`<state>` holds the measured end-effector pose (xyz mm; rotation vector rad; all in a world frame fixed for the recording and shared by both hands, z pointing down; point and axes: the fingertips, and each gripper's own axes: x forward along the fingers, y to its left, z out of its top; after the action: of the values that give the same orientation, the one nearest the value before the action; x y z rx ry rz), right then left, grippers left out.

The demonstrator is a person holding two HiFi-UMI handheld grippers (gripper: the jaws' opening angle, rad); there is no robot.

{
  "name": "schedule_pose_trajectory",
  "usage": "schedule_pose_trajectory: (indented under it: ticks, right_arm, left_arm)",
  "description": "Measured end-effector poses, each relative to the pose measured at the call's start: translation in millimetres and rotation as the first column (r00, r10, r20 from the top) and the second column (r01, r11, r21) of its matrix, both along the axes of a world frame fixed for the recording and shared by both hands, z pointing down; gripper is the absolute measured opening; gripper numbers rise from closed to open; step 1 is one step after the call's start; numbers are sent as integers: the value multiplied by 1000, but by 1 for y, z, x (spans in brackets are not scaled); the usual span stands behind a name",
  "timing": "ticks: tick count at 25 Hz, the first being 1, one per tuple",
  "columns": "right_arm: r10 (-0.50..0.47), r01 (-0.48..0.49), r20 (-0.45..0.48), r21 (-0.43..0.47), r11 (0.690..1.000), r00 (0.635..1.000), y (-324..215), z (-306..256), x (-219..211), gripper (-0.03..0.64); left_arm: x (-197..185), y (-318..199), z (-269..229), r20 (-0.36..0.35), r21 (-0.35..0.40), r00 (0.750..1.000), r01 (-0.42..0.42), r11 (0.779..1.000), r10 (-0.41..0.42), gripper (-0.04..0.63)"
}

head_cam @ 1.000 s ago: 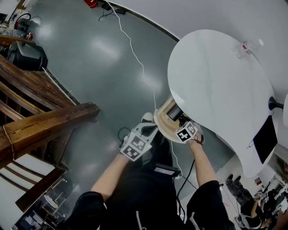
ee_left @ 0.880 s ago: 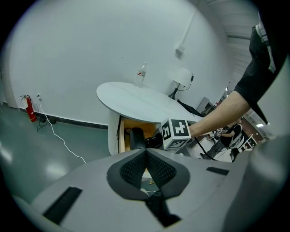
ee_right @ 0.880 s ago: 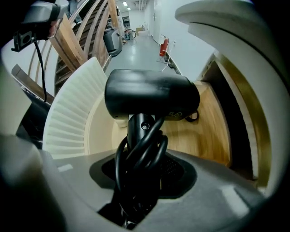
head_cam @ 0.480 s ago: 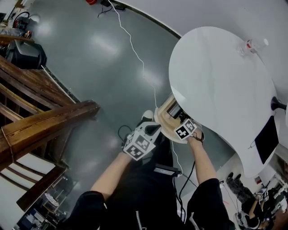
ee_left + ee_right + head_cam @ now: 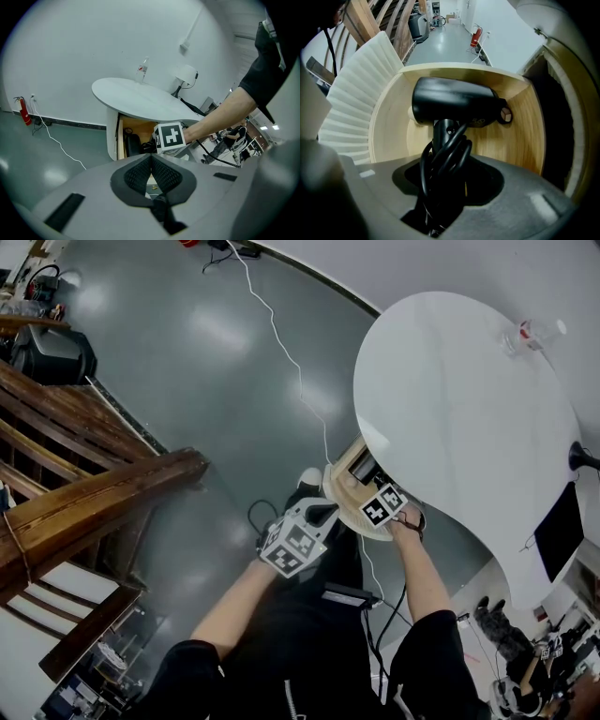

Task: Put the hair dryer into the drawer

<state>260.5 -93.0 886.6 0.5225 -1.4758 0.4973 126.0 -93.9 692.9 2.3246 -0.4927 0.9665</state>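
A black hair dryer (image 5: pixel 454 108) with its cord wound round the handle hangs barrel-level inside the round wooden drawer (image 5: pixel 525 126). My right gripper (image 5: pixel 447 164) points straight down, shut on the handle and cord; its jaws have just been opening slightly with the handle still between them. The head view shows the right gripper (image 5: pixel 375 493) over the drawer (image 5: pixel 339 491), which is pulled out from under the white table (image 5: pixel 450 409). My left gripper (image 5: pixel 319 514) hovers just left of the drawer. Its pads (image 5: pixel 161 174) meet, shut on nothing.
A plastic bottle (image 5: pixel 534 332) stands on the table's far side, and a lamp (image 5: pixel 186 75) stands there too. Wooden rails (image 5: pixel 94 493) fill the left. A white cable (image 5: pixel 281 343) runs across the grey floor. The drawer's ribbed white front (image 5: pixel 351 93) curves round its left.
My right gripper has sunk a little into the drawer with the hair dryer. The left gripper has barely moved.
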Motion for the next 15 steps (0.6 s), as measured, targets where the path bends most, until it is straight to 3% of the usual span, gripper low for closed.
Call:
schedule_pose_trajectory:
  ticks: [15]
  right_arm:
    - [-20, 18, -91, -20, 1000, 996, -7, 16, -6, 190]
  left_arm:
    - [-12, 10, 7, 5, -31, 1000, -2, 1000, 2, 12]
